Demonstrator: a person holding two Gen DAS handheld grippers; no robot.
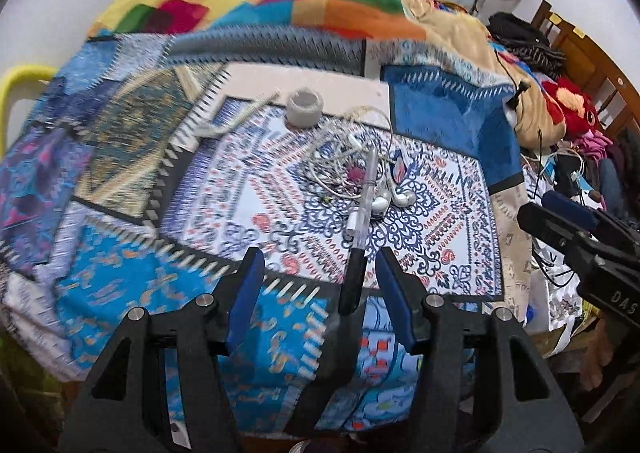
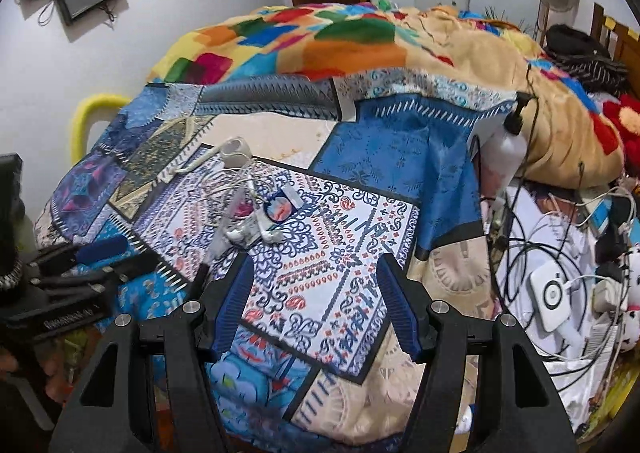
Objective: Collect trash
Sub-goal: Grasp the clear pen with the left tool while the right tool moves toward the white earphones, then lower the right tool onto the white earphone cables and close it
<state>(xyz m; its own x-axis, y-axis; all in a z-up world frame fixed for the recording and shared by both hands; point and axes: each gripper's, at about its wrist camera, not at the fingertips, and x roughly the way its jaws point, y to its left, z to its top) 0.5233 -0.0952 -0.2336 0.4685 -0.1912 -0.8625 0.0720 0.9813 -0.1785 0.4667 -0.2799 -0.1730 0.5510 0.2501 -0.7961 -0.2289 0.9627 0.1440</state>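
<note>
Nothing is seen to be collected yet: the pen (image 1: 366,209), the tangled earphones (image 1: 360,177), the small grey cup (image 1: 305,108) and the wrapper (image 2: 282,208) all lie on the patterned bedspread (image 1: 120,181). The left gripper (image 1: 318,281) and the right gripper (image 2: 316,281) are held part-open and empty, above the bed's near edge. Judged from this, every pickup is left to be done, and no bin is seen.

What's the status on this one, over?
Left tool open, pen between its fingers, ungripped. Right tool open, empty. Earphone tangle lies across the pen.
</note>
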